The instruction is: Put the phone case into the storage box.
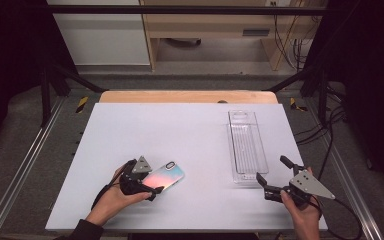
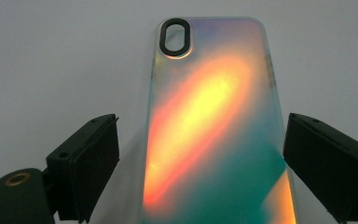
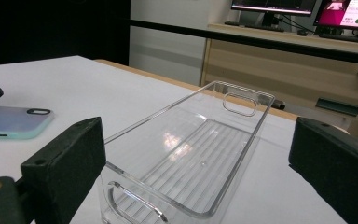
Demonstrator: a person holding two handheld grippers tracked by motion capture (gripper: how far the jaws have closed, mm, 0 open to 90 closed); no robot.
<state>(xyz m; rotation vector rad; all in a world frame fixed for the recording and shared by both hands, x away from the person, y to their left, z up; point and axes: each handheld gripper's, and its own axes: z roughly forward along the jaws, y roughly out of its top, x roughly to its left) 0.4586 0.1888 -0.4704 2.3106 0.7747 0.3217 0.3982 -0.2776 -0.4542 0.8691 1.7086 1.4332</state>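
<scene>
Partly cut off below, the phone case (image 2: 214, 126) lies between the gaping left tongs (image 2: 200, 172); right tongs (image 3: 200, 172) open too.

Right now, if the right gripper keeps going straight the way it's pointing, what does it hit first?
Most likely the clear plastic tray. The right gripper is open and aimed at the tray's near end, whose handle cutout sits between the jaws in the right gripper view. Depth is hard to judge there.

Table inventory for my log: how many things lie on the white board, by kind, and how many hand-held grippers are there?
Phone case: 1
Clear plastic tray: 1
Hand-held gripper: 2, left and right
Total: 4
</scene>
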